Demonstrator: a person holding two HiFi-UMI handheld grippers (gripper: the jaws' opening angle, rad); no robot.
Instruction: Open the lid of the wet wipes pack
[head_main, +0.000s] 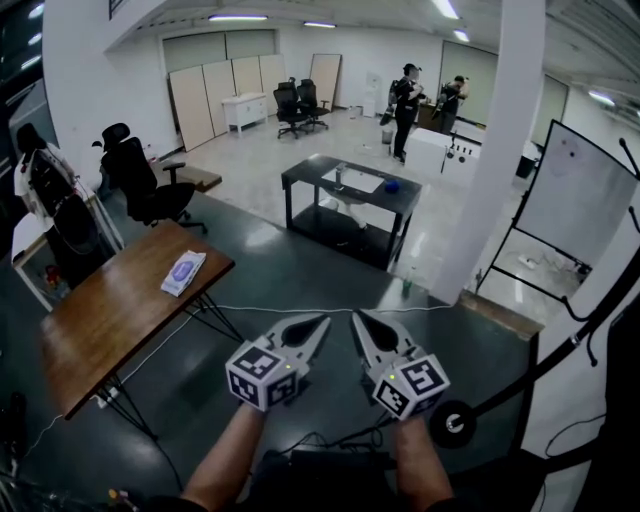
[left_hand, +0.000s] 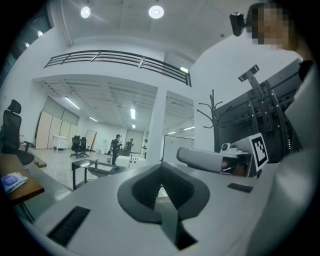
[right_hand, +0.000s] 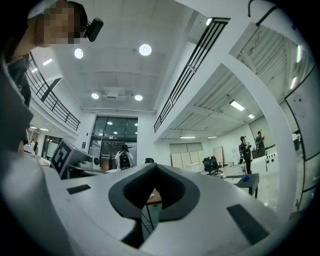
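Note:
The wet wipes pack (head_main: 183, 272), white and pale purple, lies flat at the far end of a brown wooden table (head_main: 110, 320) to my left. It also shows at the left edge of the left gripper view as the wipes pack (left_hand: 12, 181). Both grippers hang in the air over the dark floor, well to the right of the table and apart from the pack. My left gripper (head_main: 316, 323) is shut and holds nothing. My right gripper (head_main: 358, 318) is shut and empty too, close beside it. The jaws meet at the tips in both gripper views, left gripper (left_hand: 161, 168) and right gripper (right_hand: 156, 168).
A black office chair (head_main: 145, 180) stands behind the wooden table. A black table (head_main: 352, 195) sits mid-room, a white pillar (head_main: 495, 150) and a whiteboard (head_main: 580, 195) to the right. A cable (head_main: 330, 310) runs across the floor. Two people (head_main: 405, 100) stand far back.

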